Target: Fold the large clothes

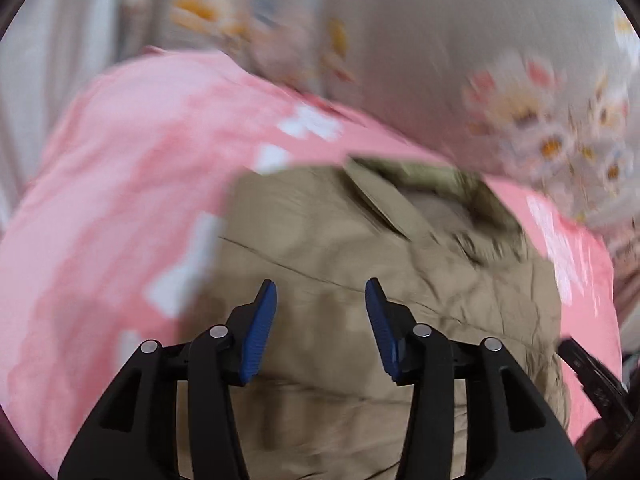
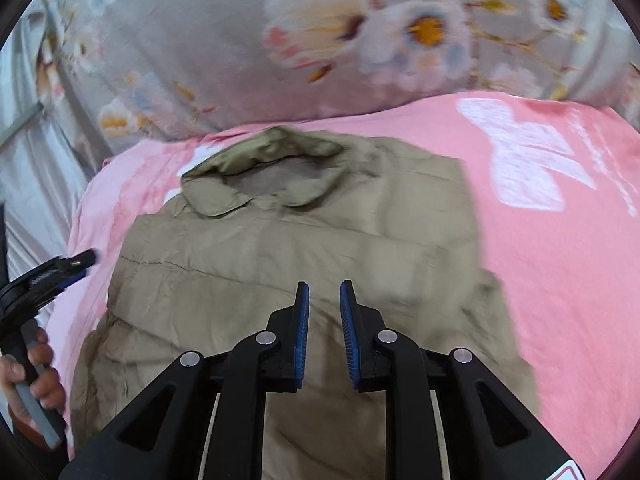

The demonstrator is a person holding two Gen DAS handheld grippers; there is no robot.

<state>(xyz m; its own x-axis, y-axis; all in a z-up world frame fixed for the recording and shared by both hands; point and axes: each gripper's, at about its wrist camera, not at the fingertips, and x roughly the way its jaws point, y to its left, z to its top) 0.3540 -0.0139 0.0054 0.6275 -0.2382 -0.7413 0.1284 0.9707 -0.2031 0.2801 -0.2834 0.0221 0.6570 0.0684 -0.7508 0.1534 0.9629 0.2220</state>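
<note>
two tongs [image 1: 320, 292] [image 2: 324, 294] parted, empty | one khaki jacket [image 2: 304, 240] | one pink sheet [image 2: 560, 260]

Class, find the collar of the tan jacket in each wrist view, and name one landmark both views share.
Left wrist view: collar sits right of centre, above the middle.
Right wrist view: collar sits upper left of centre.
Shared landmark: the pink sheet under the jacket.

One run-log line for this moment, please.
left tongs: open, empty | right tongs: open, empty | khaki padded collared jacket: partly folded on pink sheet
</note>
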